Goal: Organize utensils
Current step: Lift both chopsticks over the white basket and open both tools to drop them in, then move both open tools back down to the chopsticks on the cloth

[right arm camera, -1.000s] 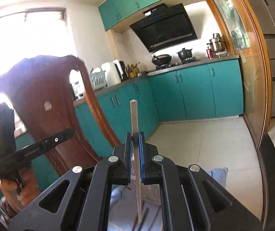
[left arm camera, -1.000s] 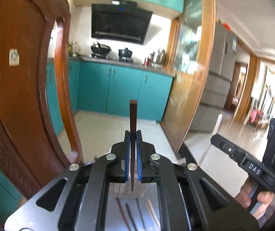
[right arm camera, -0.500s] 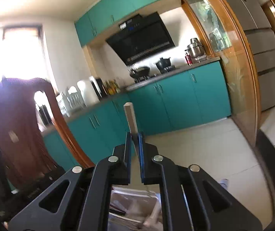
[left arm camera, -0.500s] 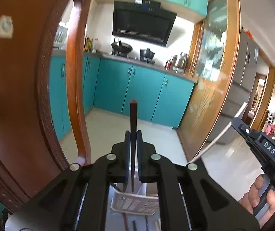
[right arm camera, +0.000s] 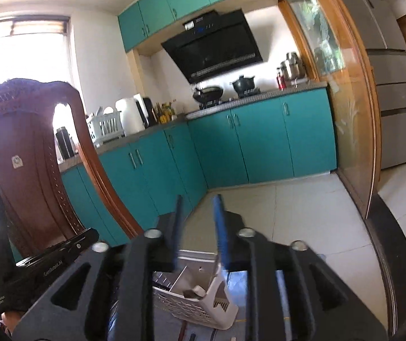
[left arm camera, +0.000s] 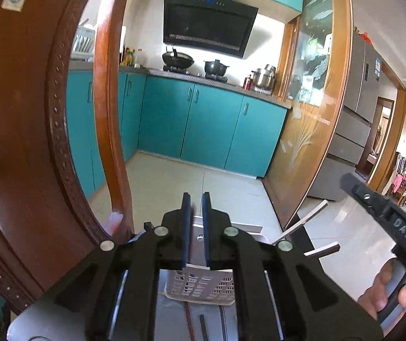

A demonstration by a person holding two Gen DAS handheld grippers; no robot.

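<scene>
A white perforated utensil basket [left arm camera: 203, 285] stands on the table just below my left gripper [left arm camera: 195, 201], which is open and empty with blue pads. It also shows in the right wrist view [right arm camera: 217, 304], under my right gripper [right arm camera: 198, 201], which is open and empty. Chopstick ends [right arm camera: 193, 292] rest inside the basket. Two pale chopstick tips [left arm camera: 310, 216] stick out to the right of the basket in the left wrist view. Dark chopsticks [left arm camera: 203, 324] lie on the table in front of the basket.
A carved wooden chair back [left arm camera: 32, 128] rises close on the left, also in the right wrist view [right arm camera: 18, 156]. The right gripper's handle and hand [left arm camera: 390, 255] are at the right. Teal kitchen cabinets [left arm camera: 211, 125] and a tiled floor lie beyond.
Both grippers have opened and let go of their chopsticks: the dark one from the left, the pale one from the right. Both views have dropped toward the basket.
</scene>
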